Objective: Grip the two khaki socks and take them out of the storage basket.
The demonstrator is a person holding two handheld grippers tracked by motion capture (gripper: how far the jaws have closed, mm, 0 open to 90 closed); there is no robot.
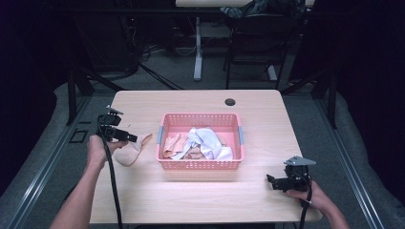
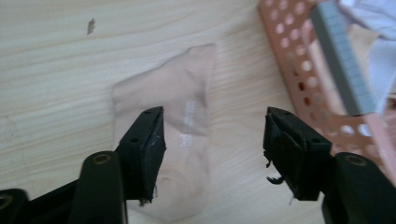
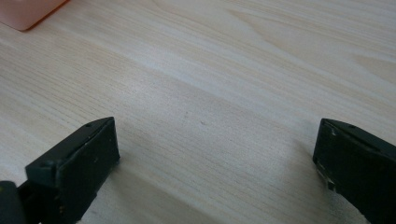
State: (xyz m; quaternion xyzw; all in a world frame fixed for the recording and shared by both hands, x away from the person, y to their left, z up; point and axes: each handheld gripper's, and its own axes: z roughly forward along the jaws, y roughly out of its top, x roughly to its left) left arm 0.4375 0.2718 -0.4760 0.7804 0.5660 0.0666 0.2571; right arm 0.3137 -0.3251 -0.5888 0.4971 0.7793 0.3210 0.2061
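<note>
A pale pink sock [image 2: 175, 135] lies flat on the wooden table [image 1: 267, 119], just left of a pink perforated basket [image 1: 199, 164]. The same sock [image 1: 136, 148] shows in the high view beside the basket's left wall. My left gripper [image 2: 212, 144] hovers over the sock, open, jaws apart with nothing between them; the left gripper [image 1: 131, 138] sits at the table's left side. Inside the basket lie white and peach cloths [image 1: 203, 143]. Near the front right edge my right gripper [image 1: 272, 181] stands open above bare wood, and in its own view the right gripper [image 3: 215, 163] has its jaws wide apart.
The basket's grey handle [image 2: 343, 60] and pink wall [image 2: 299, 70] lie close to the right of my left jaws. A round cable hole [image 1: 230, 102] sits at the table's back. Chairs and another table's legs stand beyond the far edge. A basket corner [image 3: 28, 11] shows far left.
</note>
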